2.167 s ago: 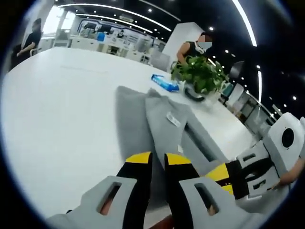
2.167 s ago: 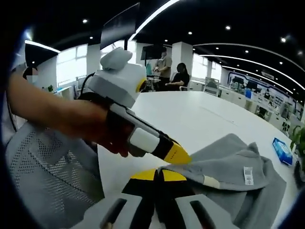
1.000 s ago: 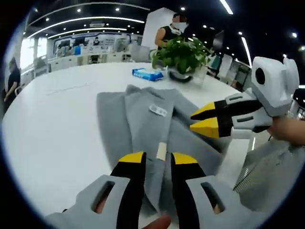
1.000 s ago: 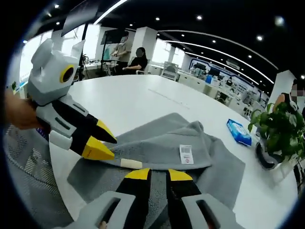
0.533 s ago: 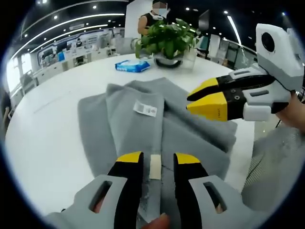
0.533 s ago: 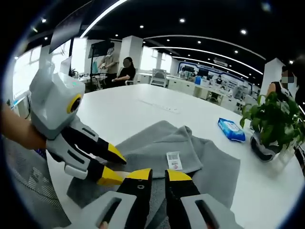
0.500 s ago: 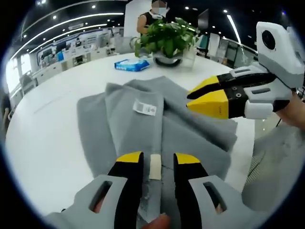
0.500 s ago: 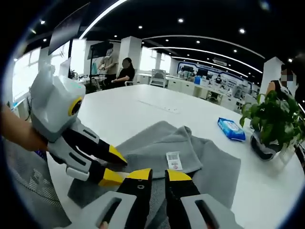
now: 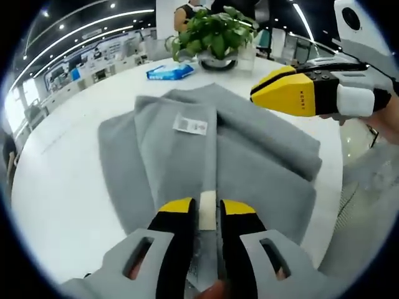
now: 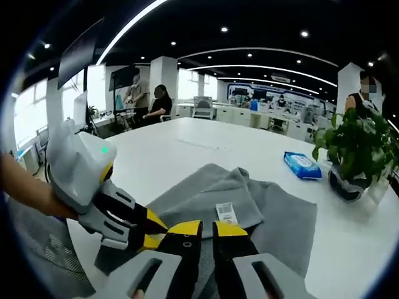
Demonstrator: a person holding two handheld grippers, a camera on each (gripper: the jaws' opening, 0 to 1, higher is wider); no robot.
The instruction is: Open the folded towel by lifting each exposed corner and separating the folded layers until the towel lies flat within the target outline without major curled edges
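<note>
A: Left gripper view puts the grey towel (image 9: 206,156) in the middle of the white desk (image 9: 62,180), folded, with one layer lapped over another and a long fold edge running away from the camera. A white care label (image 9: 189,126) sits on the upper layer, and a pale tab (image 9: 207,210) lies at the near edge.

B: And the left gripper (image 9: 206,215)?

A: Its yellow-tipped fingers (image 9: 176,208) stand nearly together, pinching the near edge of the towel right at that tab. In the right gripper view the same gripper (image 10: 149,233) comes in from the left, held by a hand (image 10: 28,193), its tips down at the towel (image 10: 274,218).

B: The right gripper?

A: In the left gripper view it (image 9: 265,93) enters from the right, above the far right part of the towel, its yellow tips drawn together. Whether it touches the cloth cannot be told there. In its own view the right gripper (image 10: 207,229) shows fingers (image 10: 187,229) with only a thin gap, sitting over the near towel edge; whether cloth lies between them cannot be told.

B: Around the towel?

A: Beyond it on the desk lie a blue packet (image 9: 169,71) and a potted green plant (image 9: 215,34), near each other. People (image 10: 156,99) sit far across the office.
</note>
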